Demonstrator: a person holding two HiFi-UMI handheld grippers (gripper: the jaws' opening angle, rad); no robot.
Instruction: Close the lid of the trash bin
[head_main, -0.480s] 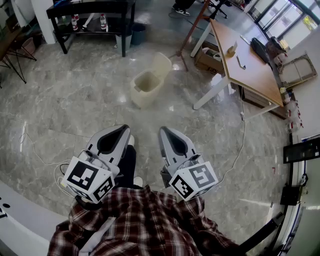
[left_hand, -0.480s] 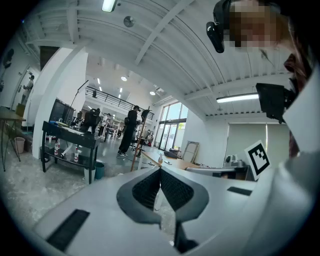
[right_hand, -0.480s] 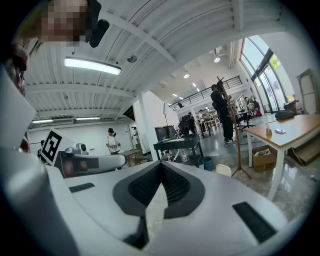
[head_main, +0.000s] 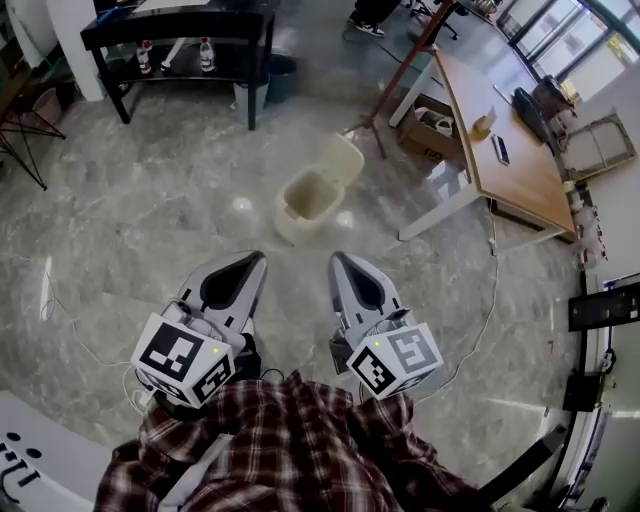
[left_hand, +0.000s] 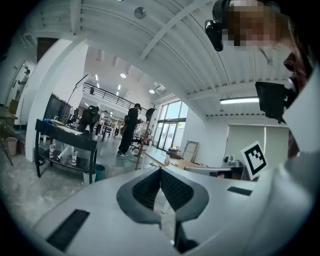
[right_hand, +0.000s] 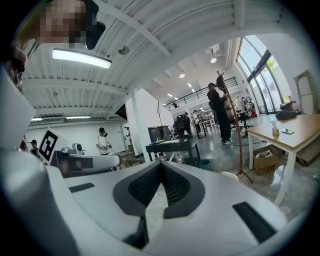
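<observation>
In the head view, a glossy grey marble floor (head_main: 140, 210) is seen, with one cream trash bin (head_main: 310, 203) stood well ahead of the left gripper (head_main: 250, 262) and right gripper (head_main: 337, 262), its lid (head_main: 343, 158) flipped up. One wooden table (head_main: 515, 150) is cut off at the right. In the left gripper view the jaws are pinched together on nothing, and the bin is blocked from sight. In the right gripper view the jaws are clenched empty too, and only a sliver of lid is seen.
</observation>
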